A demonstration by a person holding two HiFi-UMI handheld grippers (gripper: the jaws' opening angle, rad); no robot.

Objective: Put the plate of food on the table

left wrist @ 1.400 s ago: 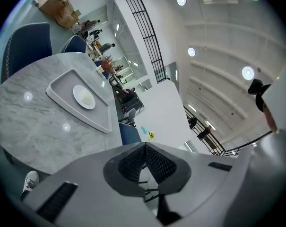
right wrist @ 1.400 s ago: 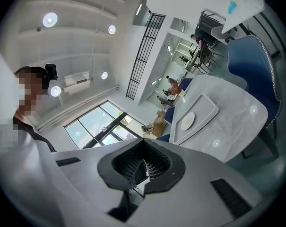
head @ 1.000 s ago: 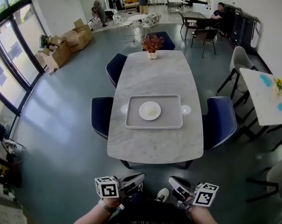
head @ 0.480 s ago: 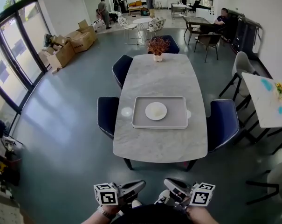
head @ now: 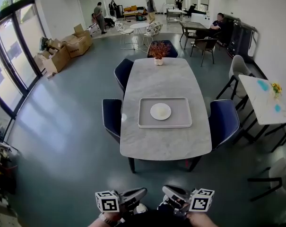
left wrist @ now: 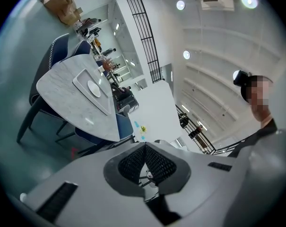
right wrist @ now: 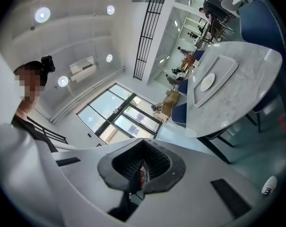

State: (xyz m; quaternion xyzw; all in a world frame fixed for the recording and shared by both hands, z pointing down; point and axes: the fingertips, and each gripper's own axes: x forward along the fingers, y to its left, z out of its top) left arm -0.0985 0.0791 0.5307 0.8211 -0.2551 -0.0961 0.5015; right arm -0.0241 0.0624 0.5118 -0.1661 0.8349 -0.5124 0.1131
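Observation:
A white plate with a pale mound of food lies in a grey tray at the middle of the marble table. Both show small in the left gripper view as the plate on the tray, and in the right gripper view as the plate on the tray. My left gripper and right gripper are side by side at the bottom edge, well short of the table. Both jaw pairs are shut and hold nothing, as seen close up on the left gripper and right gripper.
Blue chairs stand at both sides of the table, with a potted plant at its far end. A second white table is at the right, cardboard boxes at the left, and people stand or sit at the back of the room. Grey floor lies between me and the table.
In the head view the table and tray have drifted a little to the right. Both grippers sit lower in the picture, still shut and side by side.

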